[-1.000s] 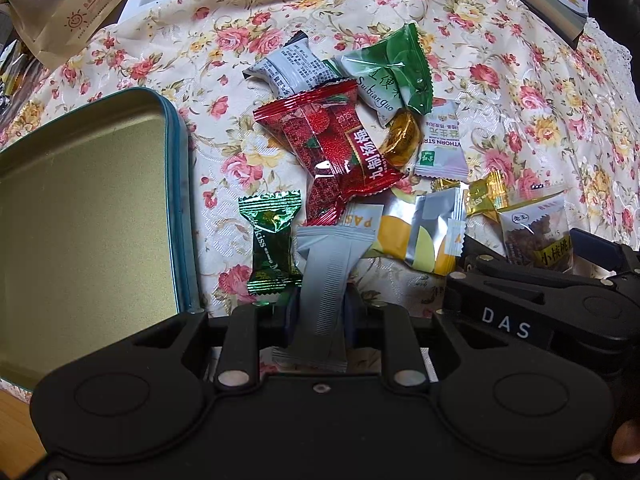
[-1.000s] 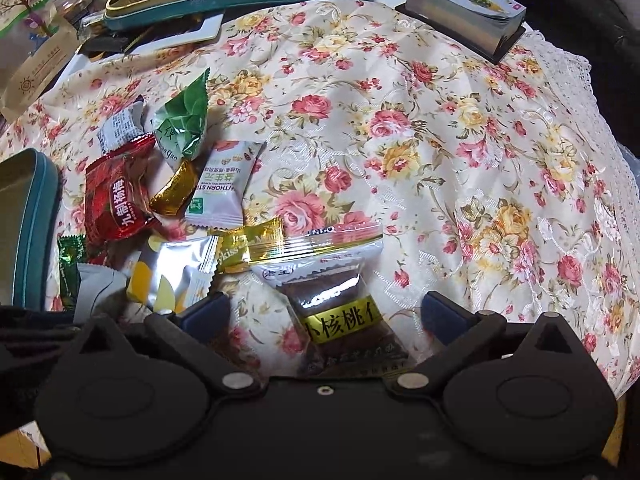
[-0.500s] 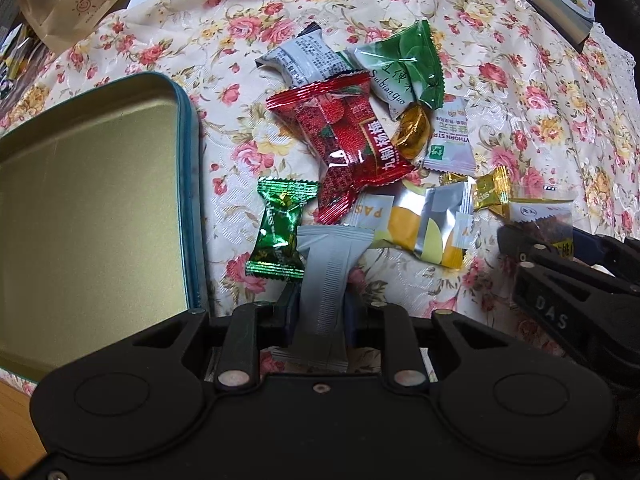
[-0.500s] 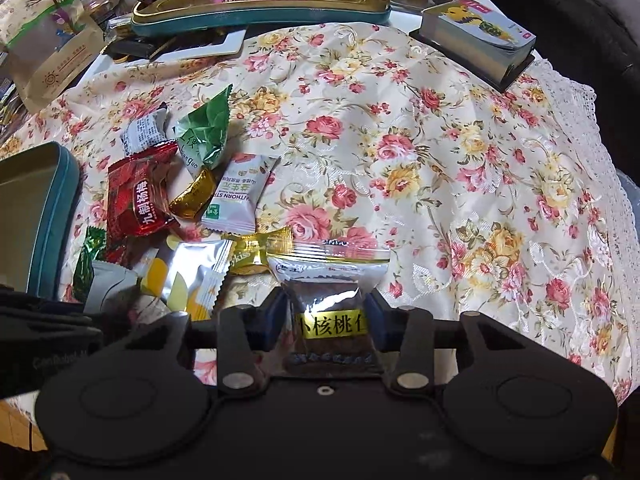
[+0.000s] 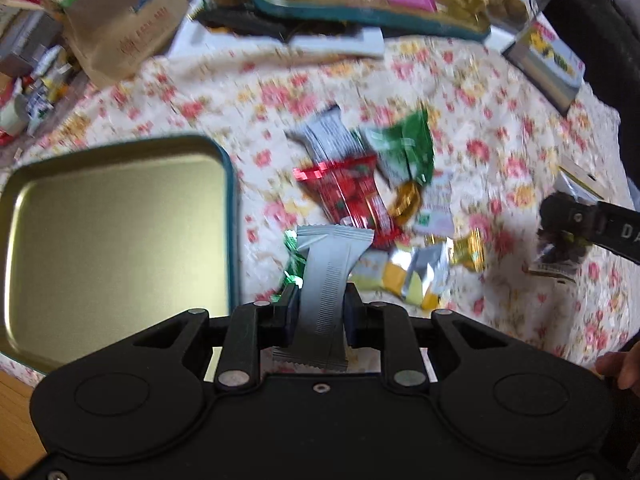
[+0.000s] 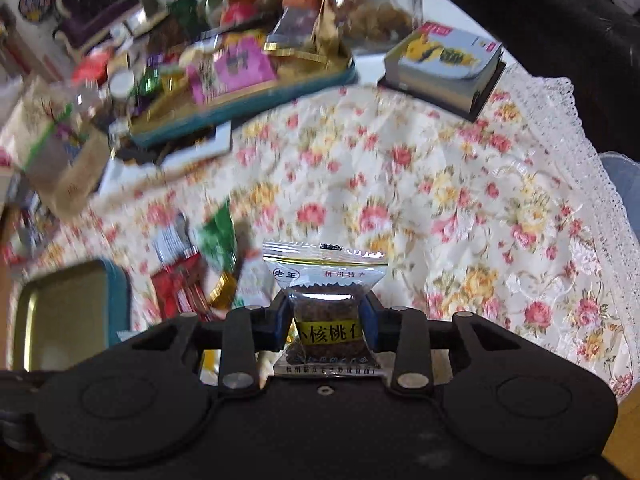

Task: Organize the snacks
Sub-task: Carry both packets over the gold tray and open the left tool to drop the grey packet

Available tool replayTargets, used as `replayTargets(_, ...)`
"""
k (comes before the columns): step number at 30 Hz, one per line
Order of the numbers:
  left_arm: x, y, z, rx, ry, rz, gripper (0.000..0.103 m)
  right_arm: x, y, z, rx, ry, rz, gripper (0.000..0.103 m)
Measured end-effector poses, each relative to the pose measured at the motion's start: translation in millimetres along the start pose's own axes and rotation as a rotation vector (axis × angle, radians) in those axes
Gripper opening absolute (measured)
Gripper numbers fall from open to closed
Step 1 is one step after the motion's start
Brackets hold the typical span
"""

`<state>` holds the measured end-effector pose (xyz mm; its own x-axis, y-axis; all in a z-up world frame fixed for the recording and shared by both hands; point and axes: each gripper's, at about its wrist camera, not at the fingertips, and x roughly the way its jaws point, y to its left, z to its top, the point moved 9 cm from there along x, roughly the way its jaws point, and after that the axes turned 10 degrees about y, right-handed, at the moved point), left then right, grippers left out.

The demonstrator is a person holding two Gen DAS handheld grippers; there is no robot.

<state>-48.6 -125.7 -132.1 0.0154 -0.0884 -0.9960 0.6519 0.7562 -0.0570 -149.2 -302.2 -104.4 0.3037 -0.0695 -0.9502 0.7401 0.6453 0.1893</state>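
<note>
The left gripper [image 5: 318, 312] was seen clamped on a flat grey foil sachet [image 5: 328, 280], which was held upright between the pads and clear of the cloth. The right gripper [image 6: 326, 322] was closing on a clear-wrapped brown walnut cake with a yellow label [image 6: 326, 308], and the pads were already pressing its sides, so that it was carried off the floral tablecloth [image 6: 460, 208].

Just beyond the left gripper, the remaining loose snacks were left in a small heap: a silver-and-yellow pouch [image 5: 408, 280], a red foil packet [image 5: 352, 196], a gold-wrapped sweet [image 5: 406, 200], a green leaf-shaped wrapper [image 5: 408, 150] and a grey striped wrapper [image 5: 328, 136]. An empty gold-lined tin tray with a teal rim [image 5: 120, 240] was lying just beside that heap, to its left.

At the far edge, a second teal-rimmed tray already filled with sweets [image 6: 248, 92] could be made out, though blurred.

The step in hand was judged to be the carry after a double pick. The next move would call for both packets to be brought over the empty tray and released there, one after the other.
</note>
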Motion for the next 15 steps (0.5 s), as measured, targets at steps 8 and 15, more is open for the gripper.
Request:
replayTargets(8,-40,54,26,-0.132,-0.125,0.050,0.030,-17,34,19,0.037,-0.060,0.062,0.038)
replayTargets(15,-64,117,28,-0.261,-0.178,0.158,0.030,-11,96,9,-0.048,-0.042,0.115,0.038)
